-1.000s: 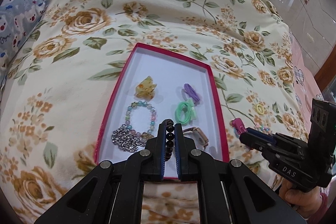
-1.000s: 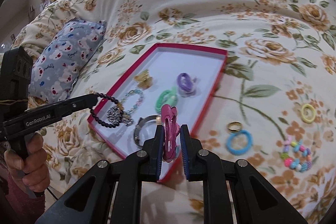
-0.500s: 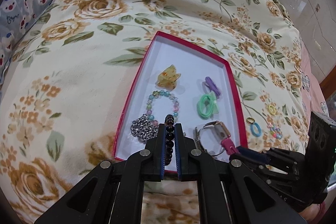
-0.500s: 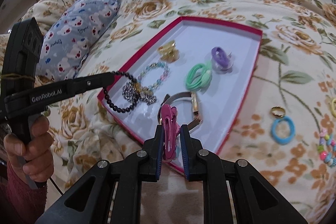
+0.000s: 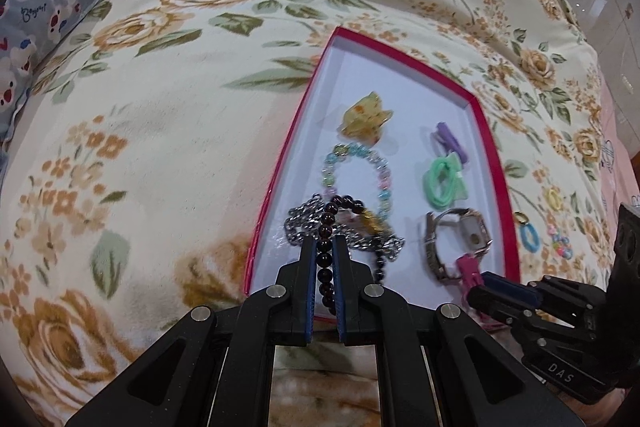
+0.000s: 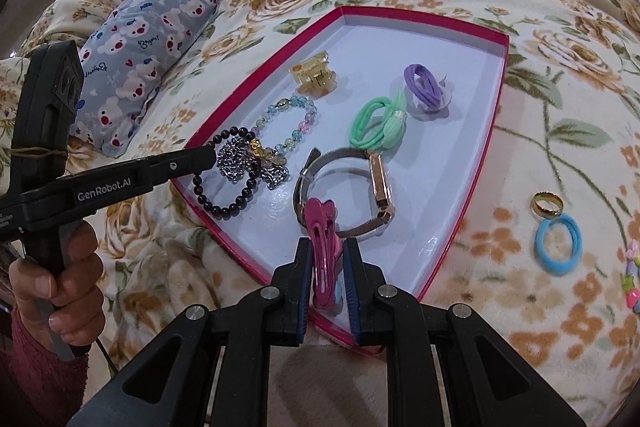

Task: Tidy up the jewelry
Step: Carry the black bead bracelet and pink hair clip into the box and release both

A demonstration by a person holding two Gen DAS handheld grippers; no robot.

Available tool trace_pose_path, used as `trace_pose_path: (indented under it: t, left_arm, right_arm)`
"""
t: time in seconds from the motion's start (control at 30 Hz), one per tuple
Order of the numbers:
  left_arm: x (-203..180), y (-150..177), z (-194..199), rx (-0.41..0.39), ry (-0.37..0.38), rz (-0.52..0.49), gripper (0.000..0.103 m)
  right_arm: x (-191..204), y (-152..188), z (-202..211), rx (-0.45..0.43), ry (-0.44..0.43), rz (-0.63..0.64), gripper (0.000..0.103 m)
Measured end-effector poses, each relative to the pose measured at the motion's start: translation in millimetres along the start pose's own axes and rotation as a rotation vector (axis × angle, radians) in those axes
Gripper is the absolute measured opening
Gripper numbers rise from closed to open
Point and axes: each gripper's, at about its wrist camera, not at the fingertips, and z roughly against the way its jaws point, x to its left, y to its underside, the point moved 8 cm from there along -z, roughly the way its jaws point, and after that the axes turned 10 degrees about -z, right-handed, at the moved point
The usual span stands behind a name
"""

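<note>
A red-rimmed white tray (image 6: 496,99) (image 5: 490,147) lies on the floral bedspread. My left gripper (image 5: 324,245) (image 6: 210,157) is shut on a black bead bracelet (image 5: 325,259) (image 6: 230,205), low over the tray's near left corner, above a silver chain (image 6: 236,163). My right gripper (image 6: 325,247) (image 5: 476,281) is shut on a pink hair clip (image 6: 322,247) (image 5: 467,267) over the tray's near edge, by a watch (image 6: 372,187) (image 5: 460,235). The tray also holds a yellow claw clip (image 6: 314,75), a pastel bead bracelet (image 6: 288,123), a green hair tie (image 6: 380,123) and a purple hair tie (image 6: 426,89).
On the bedspread right of the tray lie a gold ring (image 6: 547,203), a blue hair tie (image 6: 558,245), a yellow hair tie (image 5: 554,197) and a colourful bead bracelet (image 6: 632,275). A blue bear-print pillow (image 6: 148,43) sits at the left.
Both grippers moved forward and down over the tray's near end. The black bracelet now hangs onto the silver chain; the pink clip is nearer the watch.
</note>
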Motion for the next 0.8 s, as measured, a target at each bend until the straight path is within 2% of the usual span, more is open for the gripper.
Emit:
trace_pose_path:
  t: [0.53, 0.8]
  left_arm:
    - [2.8, 0.7, -15.4, 0.033, -0.022, 0.018, 0.007]
    - [1.8, 0.5, -11.4, 0.029, -0.023, 0.028, 0.019]
  right_arm:
    - [0.0, -1.5, -1.1, 0.009, -0.016, -0.027, 0.019]
    - [-0.5, -0.4, 0.0, 0.013, -0.020, -0.028, 0.020]
